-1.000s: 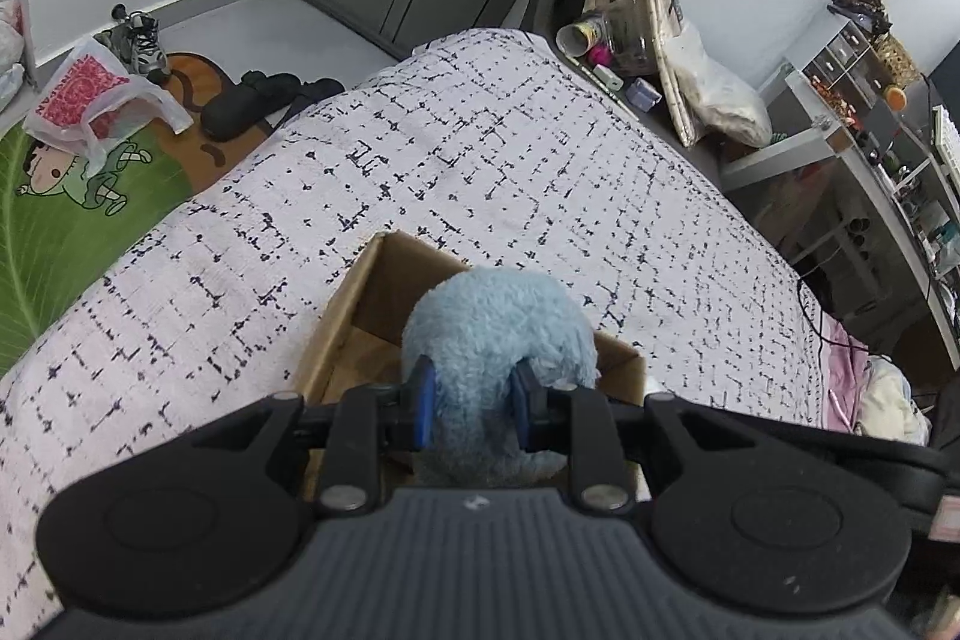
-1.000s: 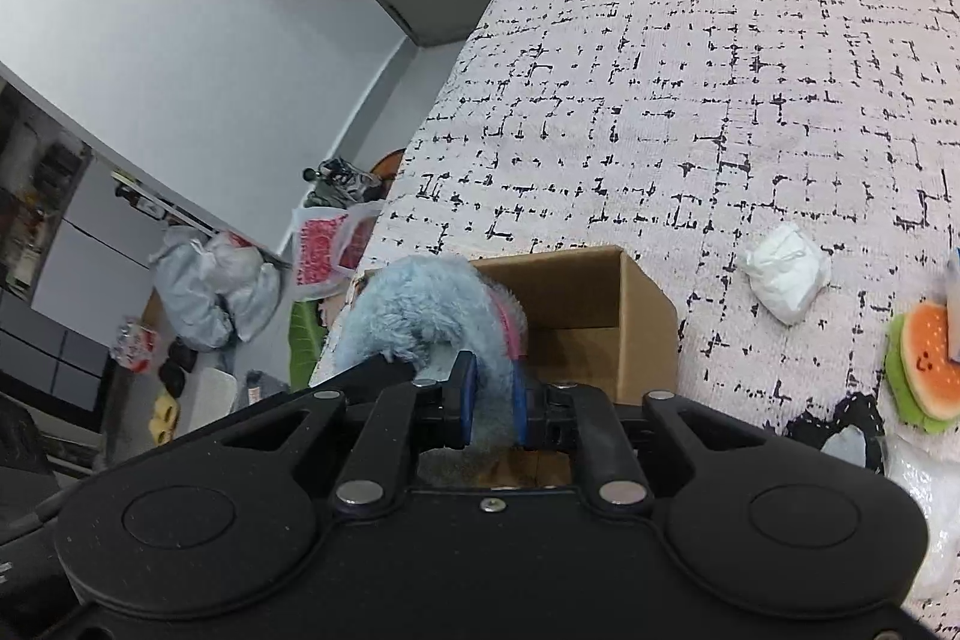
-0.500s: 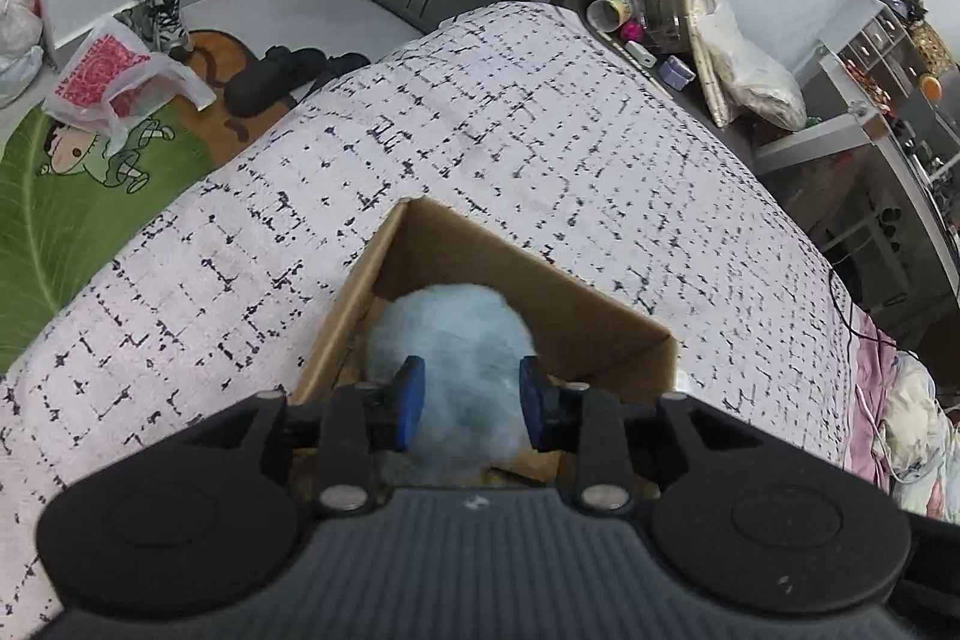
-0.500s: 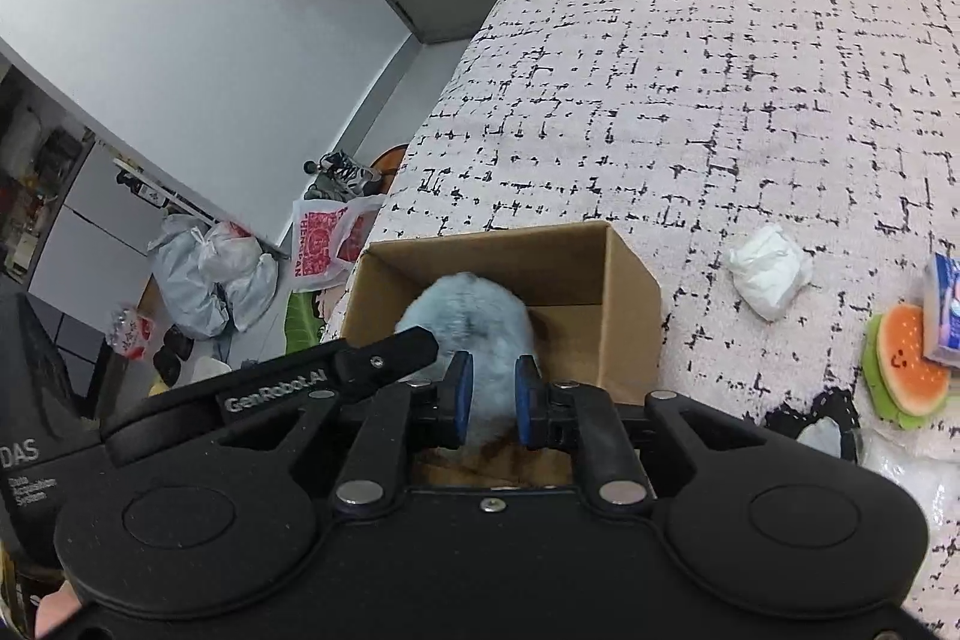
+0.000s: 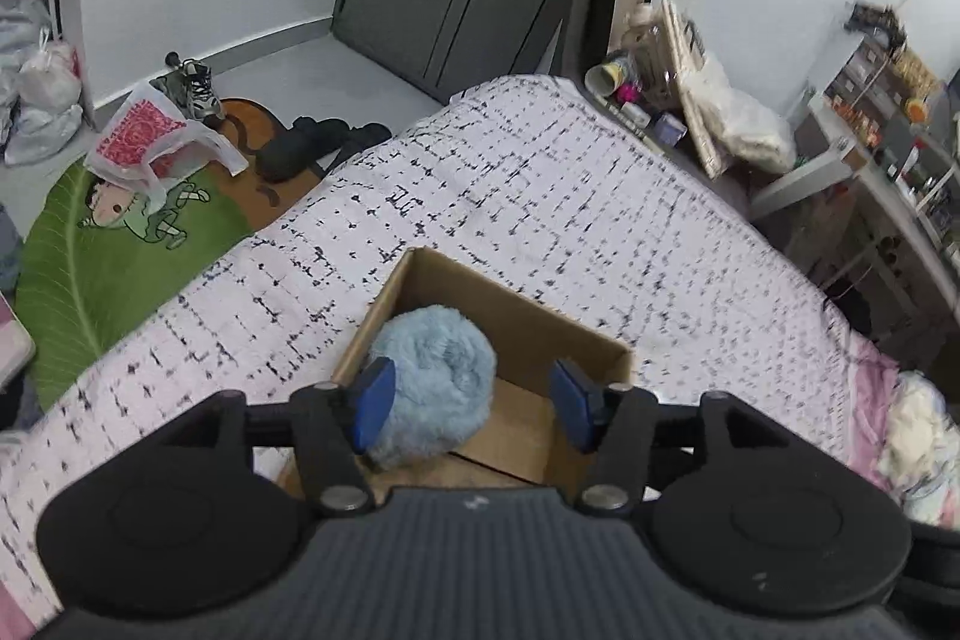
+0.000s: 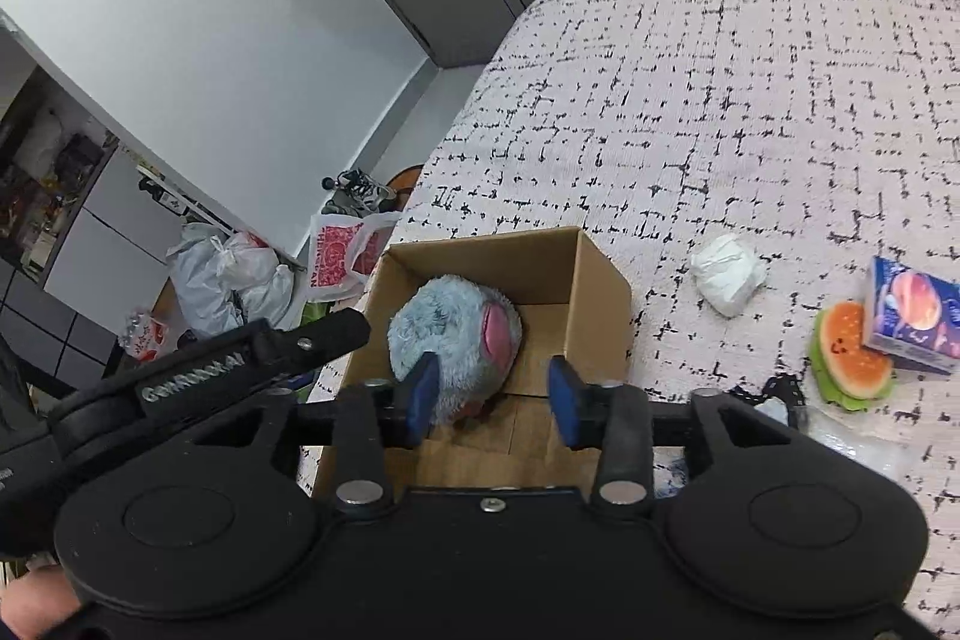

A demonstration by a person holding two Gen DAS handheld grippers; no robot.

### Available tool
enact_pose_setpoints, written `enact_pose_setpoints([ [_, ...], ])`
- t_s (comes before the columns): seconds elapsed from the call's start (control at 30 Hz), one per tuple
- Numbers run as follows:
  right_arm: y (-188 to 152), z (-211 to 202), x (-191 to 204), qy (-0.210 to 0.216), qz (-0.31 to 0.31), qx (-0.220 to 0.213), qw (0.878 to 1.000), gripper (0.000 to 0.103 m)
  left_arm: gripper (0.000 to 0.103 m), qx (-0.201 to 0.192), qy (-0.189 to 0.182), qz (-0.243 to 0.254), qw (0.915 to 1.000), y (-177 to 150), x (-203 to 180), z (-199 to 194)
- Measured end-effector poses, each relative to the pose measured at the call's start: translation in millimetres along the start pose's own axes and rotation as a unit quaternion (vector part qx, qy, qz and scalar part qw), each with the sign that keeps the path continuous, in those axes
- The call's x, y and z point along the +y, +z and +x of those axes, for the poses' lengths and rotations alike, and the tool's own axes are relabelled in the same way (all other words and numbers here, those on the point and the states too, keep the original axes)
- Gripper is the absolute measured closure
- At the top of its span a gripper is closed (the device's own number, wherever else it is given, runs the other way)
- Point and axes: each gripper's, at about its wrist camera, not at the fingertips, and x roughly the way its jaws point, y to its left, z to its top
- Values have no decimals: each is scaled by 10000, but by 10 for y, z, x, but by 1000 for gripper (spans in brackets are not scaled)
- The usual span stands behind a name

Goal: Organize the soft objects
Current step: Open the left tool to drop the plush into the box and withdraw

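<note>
Now, by label:
Blue plush toy (image 5: 435, 376): lying inside the cardboard box (image 5: 576, 340) on the bed (image 5: 540, 196).
Left gripper (image 5: 474, 403): jaws just opened, spread above the box, pressing nothing.
Right gripper (image 6: 492, 391): jaws just opened, spread, toy released.
Beside the box: white bundle (image 6: 727, 274), burger toy (image 6: 849, 358).

fluffy plush toy (image 5: 435, 376), matt cardboard box (image 5: 528, 316), woven cloth bedspread (image 5: 540, 196)
</note>
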Motion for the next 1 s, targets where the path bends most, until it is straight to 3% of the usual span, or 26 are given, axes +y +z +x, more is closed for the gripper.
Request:
enact_pose_setpoints([
  [0.17,-70,-247,-27,-25,-358,-150,9992,34,46,-423,235,89,9988,-77,-113,-310],
  [0.23,-97,-333,-56,-36,-490,-187,9986,26,38,-466,193,108,9987,-117,-164,-410],
  [0.3,-122,-440,-96,-6,-627,-261,9977,12,30,-447,179,236,9986,-159,-237,-494],
  [0.37,-142,-536,-128,17,-733,-347,9967,8,23,-469,277,329,9980,-215,-315,-583],
  [0.5,-190,-719,-190,66,-947,-497,9942,3,17,-668,357,334,9966,-344,-426,-771],
  [0.67,-239,-916,-311,216,-1171,-768,9899,0,0,-889,415,344,9946,-490,-528,-947],
  [1.0,-251,-1362,-653,284,-1237,-1394,9821,0,0,-1149,612,747,9887,-806,-924,-1144],
])
